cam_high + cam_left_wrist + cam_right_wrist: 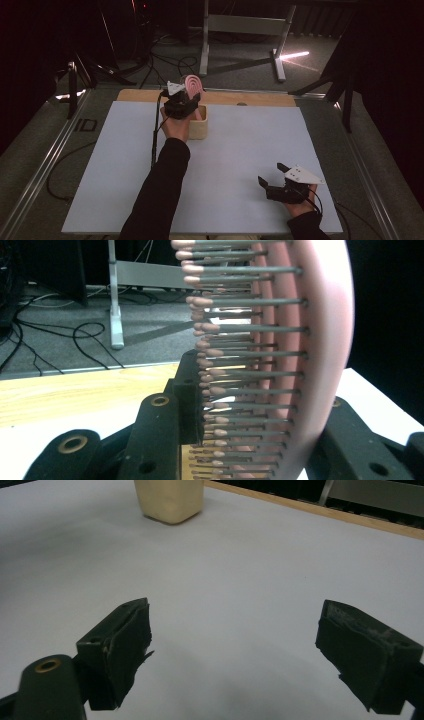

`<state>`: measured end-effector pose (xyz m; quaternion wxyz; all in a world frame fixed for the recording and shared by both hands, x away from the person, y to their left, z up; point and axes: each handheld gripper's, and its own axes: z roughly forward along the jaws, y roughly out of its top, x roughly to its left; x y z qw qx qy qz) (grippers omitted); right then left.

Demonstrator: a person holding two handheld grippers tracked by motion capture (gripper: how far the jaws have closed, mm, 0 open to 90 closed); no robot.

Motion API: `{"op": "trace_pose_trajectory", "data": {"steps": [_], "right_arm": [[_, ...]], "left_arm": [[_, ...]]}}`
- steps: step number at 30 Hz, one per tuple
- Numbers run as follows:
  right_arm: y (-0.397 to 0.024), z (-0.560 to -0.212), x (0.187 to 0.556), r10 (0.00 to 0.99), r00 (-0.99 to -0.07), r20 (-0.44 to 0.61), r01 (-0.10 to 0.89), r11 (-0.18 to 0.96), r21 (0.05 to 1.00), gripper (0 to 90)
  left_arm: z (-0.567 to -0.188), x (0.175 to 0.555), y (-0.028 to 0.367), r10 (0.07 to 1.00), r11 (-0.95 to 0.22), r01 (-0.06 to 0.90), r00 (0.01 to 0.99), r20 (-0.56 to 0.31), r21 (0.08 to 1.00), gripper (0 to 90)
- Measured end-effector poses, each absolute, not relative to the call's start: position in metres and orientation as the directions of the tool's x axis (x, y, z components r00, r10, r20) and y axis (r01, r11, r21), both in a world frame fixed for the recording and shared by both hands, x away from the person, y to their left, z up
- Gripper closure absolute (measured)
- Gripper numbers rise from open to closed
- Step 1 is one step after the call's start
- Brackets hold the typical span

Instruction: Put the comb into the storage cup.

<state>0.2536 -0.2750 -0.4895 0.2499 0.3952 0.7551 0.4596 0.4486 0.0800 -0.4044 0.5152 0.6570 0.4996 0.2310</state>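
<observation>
The table (250,145) carries a white sheet across most of its top, with a wooden strip bare along the far edge. The box (197,127), a pale wooden container open at the top, stands on the sheet near that far edge, left of centre; all positions below are referenced to the box.

The left gripper (184,102) is directly over the box, at its top opening. Its jaws are clamped on the brush (193,86), a pink hairbrush. In the left gripper view the brush (300,365) stands upright between the jaws, pink back against one jaw and pin bristles with pink tips pressed against the other. The brush head rises above the rim of the box; whether its lower end touches the box cannot be determined.

The right gripper (272,175) is well apart from the box, toward the near right of the sheet. Its jaws stand wide, with nothing between them. The right gripper view shows the box (170,500) far ahead.
</observation>
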Motion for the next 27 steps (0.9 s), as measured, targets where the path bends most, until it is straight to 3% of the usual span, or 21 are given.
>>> {"op": "trace_pose_trajectory", "data": {"steps": [27], "right_arm": [[-0.274,-0.489,0.253,0.826,-0.564,-0.016,0.366,0.267,0.891,14.2]], "left_arm": [[-0.418,0.448,0.083,0.892,0.048,0.443,0.384,-0.238,0.895,64.4]]}}
